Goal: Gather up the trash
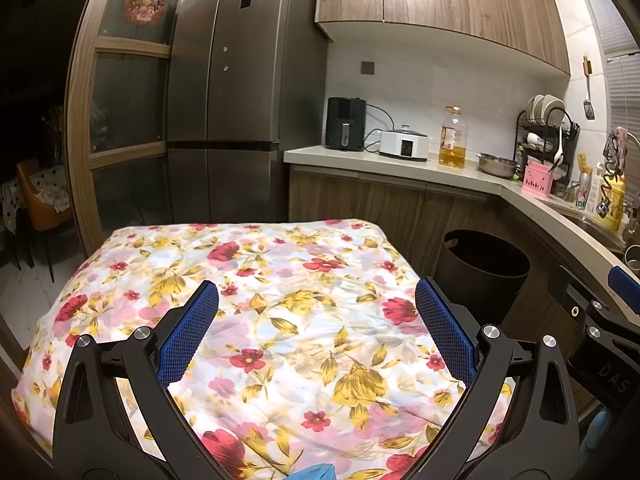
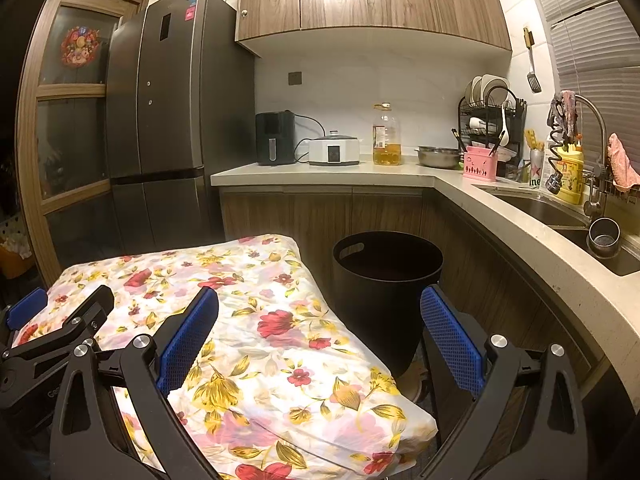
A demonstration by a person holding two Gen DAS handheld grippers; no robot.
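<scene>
A table under a floral cloth (image 1: pixel 280 264) fills the foreground in both views, and no loose trash shows on it. A black round bin (image 1: pixel 480 268) stands on the floor off the table's right side, its inside dark. My left gripper (image 1: pixel 316 292) hovers open over the cloth with nothing between its blue pads. My right gripper (image 2: pixel 320 296) is open too, over the table's right edge (image 2: pixel 340 332) with the bin (image 2: pixel 384 280) just beyond it. The left gripper (image 2: pixel 60 304) shows at the left of the right wrist view.
A kitchen counter (image 2: pixel 400 174) wraps around the back and right, with an air fryer (image 2: pixel 275 138), a cooker, an oil bottle (image 2: pixel 386 136), a dish rack and a sink (image 2: pixel 536 210). A tall fridge (image 1: pixel 232 92) stands behind the table. Something blue (image 1: pixel 316 472) peeks in below the left gripper.
</scene>
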